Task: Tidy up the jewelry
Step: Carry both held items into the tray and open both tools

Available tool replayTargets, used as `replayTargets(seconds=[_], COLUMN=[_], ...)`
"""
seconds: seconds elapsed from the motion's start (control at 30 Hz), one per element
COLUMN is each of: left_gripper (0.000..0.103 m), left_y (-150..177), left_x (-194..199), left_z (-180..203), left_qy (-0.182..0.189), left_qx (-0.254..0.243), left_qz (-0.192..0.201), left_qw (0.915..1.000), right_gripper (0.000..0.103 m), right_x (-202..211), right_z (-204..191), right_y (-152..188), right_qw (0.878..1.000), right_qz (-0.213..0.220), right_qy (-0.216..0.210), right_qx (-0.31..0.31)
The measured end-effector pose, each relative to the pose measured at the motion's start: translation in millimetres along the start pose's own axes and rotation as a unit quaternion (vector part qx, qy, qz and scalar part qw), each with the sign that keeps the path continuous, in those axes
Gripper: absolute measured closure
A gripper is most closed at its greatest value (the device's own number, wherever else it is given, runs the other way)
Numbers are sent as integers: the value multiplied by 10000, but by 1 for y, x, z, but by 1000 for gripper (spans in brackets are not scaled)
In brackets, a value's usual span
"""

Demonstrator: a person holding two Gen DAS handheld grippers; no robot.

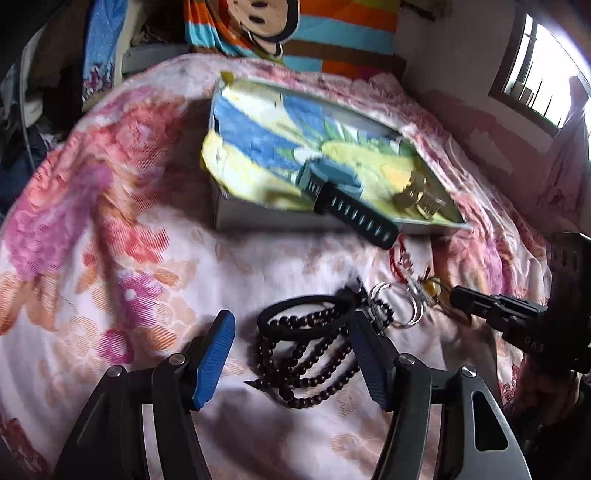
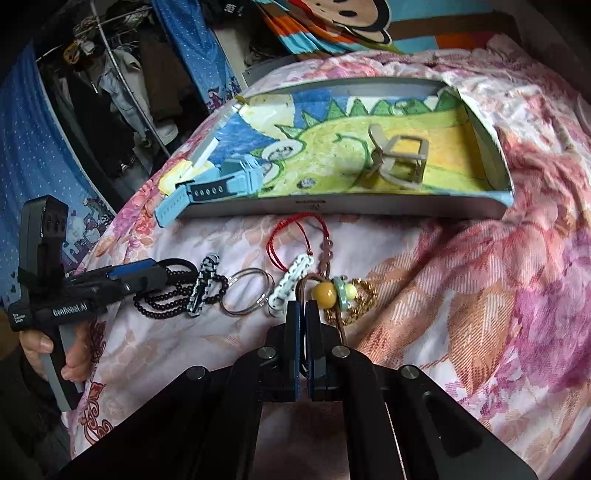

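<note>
My left gripper [image 1: 291,325] is open over a dark bead string [image 1: 310,365] and a black hair band [image 1: 306,310] on the floral bedspread; it also shows in the right wrist view [image 2: 147,275]. My right gripper [image 2: 303,306] is shut on a brown cord [image 2: 314,284] with a yellow bead [image 2: 324,292], next to a gold chain [image 2: 360,301]. A white clip [image 2: 291,280], metal rings [image 2: 247,291], a black-white clip [image 2: 203,286] and a red string bracelet [image 2: 291,236] lie nearby. A box lid [image 2: 347,208] holds a blue watch [image 2: 221,184] and a beige clip [image 2: 399,158].
The floral bedspread [image 1: 110,221] covers the whole bed. A striped cartoon pillow [image 1: 295,29] lies behind the lid. Hanging clothes [image 2: 110,110] stand at the left of the bed, a window [image 1: 546,74] at the right.
</note>
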State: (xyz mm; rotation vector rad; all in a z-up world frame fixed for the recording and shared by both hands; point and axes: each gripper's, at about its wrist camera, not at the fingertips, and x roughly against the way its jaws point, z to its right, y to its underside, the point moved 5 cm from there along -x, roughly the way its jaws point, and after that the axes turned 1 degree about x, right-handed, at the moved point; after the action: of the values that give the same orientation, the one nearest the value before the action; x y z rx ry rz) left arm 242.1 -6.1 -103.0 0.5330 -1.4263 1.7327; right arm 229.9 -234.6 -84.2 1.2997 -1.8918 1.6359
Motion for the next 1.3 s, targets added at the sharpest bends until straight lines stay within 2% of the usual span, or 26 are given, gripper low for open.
replayTargets(seconds=[0.07,0.13,0.17,0.23,0.3,0.43,0.53,0.73,0.9,1.0,1.17,1.3], left_gripper=[43,51,55,72,83,94,96,97,97,97,97,97], left_y=[-1,-2,-2,-2,0,2,1,-4,-14,-25,-56,-83], left_x=[0,2,2,0,-2,-3,0,15,34,45,62,47], left_z=[-4,-9,-11,-16,-19,-14,-12,-8,-2,-1,-6,-14], left_qy=[90,162,183,229,257,167,103,73,285,352,412,211], left_qx=[132,282,356,483,557,456,385,316,289,340,552,799], left_qz=[16,60,60,22,-19,-88,-39,266,682,974,1655,1787], left_qw=[9999,9995,9992,9986,9981,9988,9992,9991,9968,9940,9838,9804], right_gripper=[91,85,85,85,85,85,100,100,100,100,100,100], right_x=[-4,-9,-10,-11,-13,-17,-14,7,28,44,55,42], right_z=[1,0,0,-1,-2,-8,-13,-16,-18,-21,-24,-18], right_y=[3,6,6,7,7,9,7,-5,-23,-40,-69,-86], right_qw=[9999,9998,9997,9997,9995,9987,9985,9984,9972,9950,9894,9879], right_qz=[-112,-210,-224,-231,-259,-364,-311,131,536,863,1318,1430], right_qy=[12,40,51,90,148,207,197,213,138,55,47,74], right_qx=[-24,-17,-1,38,81,288,416,508,495,507,604,587])
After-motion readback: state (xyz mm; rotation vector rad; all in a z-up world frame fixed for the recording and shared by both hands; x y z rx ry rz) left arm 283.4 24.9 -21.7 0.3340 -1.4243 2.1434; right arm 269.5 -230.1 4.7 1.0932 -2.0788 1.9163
